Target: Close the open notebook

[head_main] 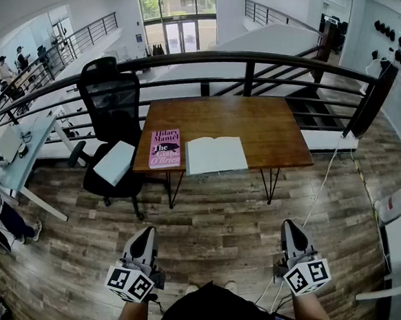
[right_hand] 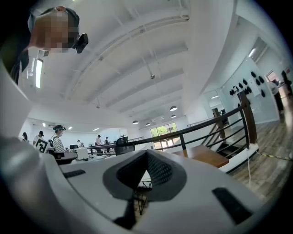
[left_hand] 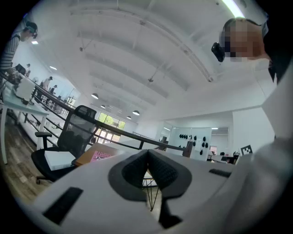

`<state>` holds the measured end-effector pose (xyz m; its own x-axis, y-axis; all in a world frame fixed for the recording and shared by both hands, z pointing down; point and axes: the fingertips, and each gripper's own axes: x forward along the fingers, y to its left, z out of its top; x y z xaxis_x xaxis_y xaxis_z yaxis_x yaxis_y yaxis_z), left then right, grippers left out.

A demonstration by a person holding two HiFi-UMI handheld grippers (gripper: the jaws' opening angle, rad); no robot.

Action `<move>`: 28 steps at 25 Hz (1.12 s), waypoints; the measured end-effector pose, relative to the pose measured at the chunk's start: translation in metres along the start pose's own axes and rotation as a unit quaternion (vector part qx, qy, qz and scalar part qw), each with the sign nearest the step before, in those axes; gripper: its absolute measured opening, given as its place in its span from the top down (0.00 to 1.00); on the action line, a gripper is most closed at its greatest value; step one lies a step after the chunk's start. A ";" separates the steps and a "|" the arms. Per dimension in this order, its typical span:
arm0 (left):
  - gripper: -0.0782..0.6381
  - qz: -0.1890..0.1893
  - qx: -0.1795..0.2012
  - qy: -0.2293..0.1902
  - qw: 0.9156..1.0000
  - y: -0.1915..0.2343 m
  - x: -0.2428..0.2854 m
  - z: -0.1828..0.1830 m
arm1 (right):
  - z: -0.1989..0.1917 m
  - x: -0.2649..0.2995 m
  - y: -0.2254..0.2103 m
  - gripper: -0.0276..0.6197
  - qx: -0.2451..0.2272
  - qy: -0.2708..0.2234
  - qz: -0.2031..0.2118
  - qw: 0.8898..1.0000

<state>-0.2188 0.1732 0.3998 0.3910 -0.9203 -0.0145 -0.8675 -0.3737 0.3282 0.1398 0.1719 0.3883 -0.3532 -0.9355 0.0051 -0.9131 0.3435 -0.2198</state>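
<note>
Though empty, both grippers' (head_main: 146, 234) (head_main: 291, 228) jaws together

Pink book (head_main: 165, 148), flat at the left end of the counter (head_main: 259, 119), by its front edge: cover printed "Hilary Mantel" at the top, "The" on a dark band below, then a title line that appears to read "Giant, O'Brien". Its smaller print is too small to read.

Open notebook (head_main: 216, 155) on wooden table (head_main: 272, 130), near front edge. Book (head_main: 165, 148) just left of it. Office chair (head_main: 110, 124) left of table; railing (head_main: 263, 61) behind.
</note>
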 end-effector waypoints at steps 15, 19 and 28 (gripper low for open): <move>0.87 -0.010 0.002 0.006 1.000 -0.008 0.000 -0.004 | -0.005 -0.004 -0.001 0.96 0.047 -0.016 0.005 0.999; 0.87 -0.010 0.005 0.008 1.000 -0.010 -0.001 -0.006 | -0.006 -0.004 0.006 0.96 0.018 -0.007 0.011 1.000; 0.50 -0.026 0.039 0.001 0.999 -0.034 0.010 -0.003 | 0.011 -0.003 0.020 0.48 -0.049 -0.034 0.030 0.998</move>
<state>-0.1840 0.1772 0.3916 0.4371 -0.8990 -0.0273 -0.8671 -0.4293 0.2529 0.1249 0.1810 0.3734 -0.3962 -0.9154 -0.0716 -0.9076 0.4022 -0.1206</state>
